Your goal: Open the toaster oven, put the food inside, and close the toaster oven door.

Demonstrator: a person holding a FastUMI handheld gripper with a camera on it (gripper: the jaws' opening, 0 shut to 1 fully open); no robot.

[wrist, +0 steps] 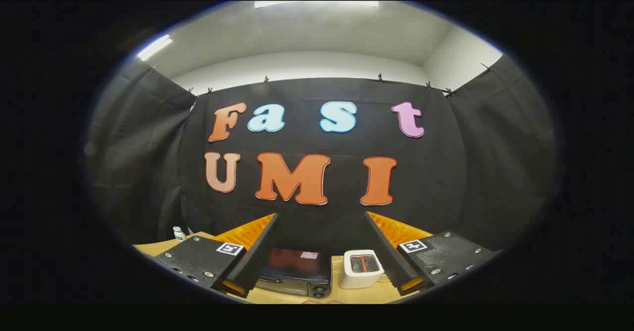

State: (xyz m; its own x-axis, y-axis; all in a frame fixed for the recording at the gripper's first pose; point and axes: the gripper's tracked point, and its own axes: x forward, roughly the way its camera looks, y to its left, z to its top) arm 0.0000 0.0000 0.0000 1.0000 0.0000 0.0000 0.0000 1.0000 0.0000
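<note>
A black toaster oven stands on the wooden table, seen from above and well beyond my fingers, with its door shut. My gripper is held high above the table and stands open, nothing between its two fingers. The left finger and the right finger frame the oven and the toaster. A small pinkish piece lies on the table just in front of the oven, mostly cut off; what it is I cannot tell.
A white two-slot toaster sits right beside the oven on its right. A small white bottle with a green cap stands at the table's far left edge. Black cloth walls close the booth on three sides.
</note>
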